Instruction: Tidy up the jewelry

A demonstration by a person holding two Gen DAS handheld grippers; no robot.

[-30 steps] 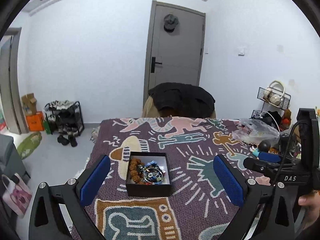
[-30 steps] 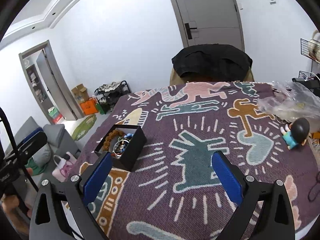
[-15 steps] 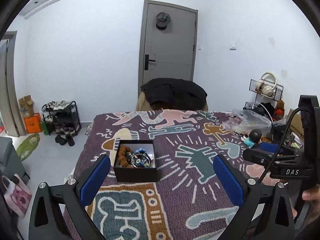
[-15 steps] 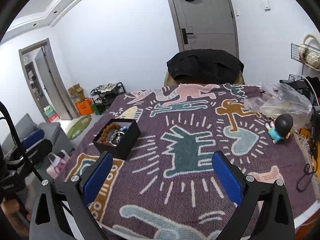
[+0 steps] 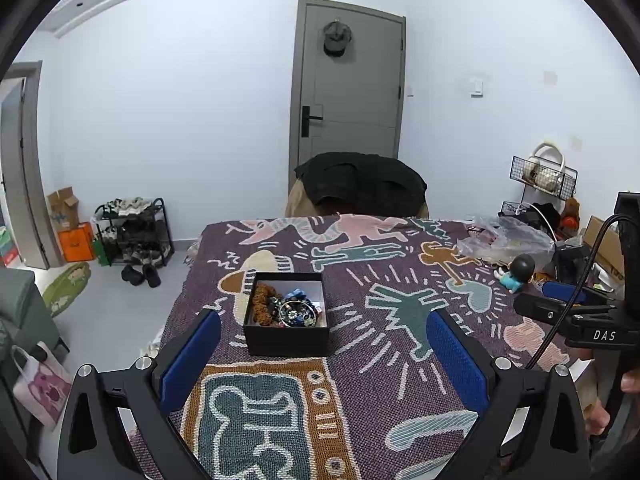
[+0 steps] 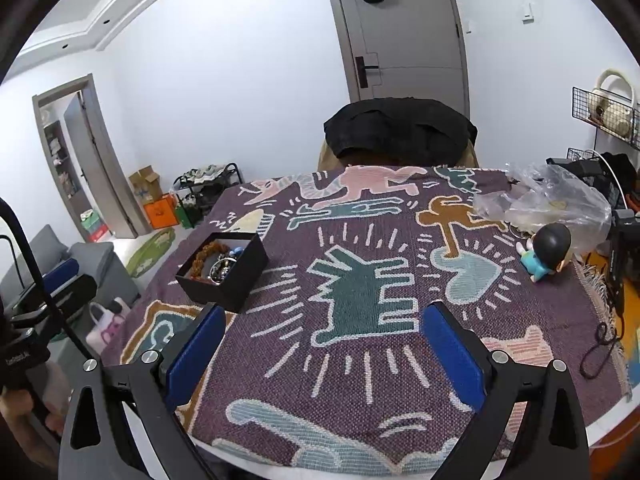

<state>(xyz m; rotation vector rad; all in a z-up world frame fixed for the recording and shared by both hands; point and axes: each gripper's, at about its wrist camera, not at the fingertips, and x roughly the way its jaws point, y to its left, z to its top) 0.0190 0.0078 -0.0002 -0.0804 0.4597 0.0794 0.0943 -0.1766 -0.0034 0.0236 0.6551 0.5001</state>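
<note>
Left wrist view: black jewelry box [image 5: 286, 320] sits upright, squarish, opening upward, on the patterned blanket [image 5: 360, 360], centre-left. Left gripper [image 5: 324, 356] and right gripper [image 6: 320, 344] both spread wide, empty.

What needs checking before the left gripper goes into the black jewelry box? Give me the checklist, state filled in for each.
1. Left gripper open and holding nothing: ok.
2. Right gripper open and holding nothing: ok.
3. Square black jewelry box lid off, contents reachable from above: ok.
4. Box lined up between the left fingers: ok, it sits ahead, slightly left of centre.
5. Brown bead bracelet free of the tangled blue and metal pieces: cannot tell.
6. Patterned woven tablecloth bare beside the box for laying pieces out: ok.
</note>
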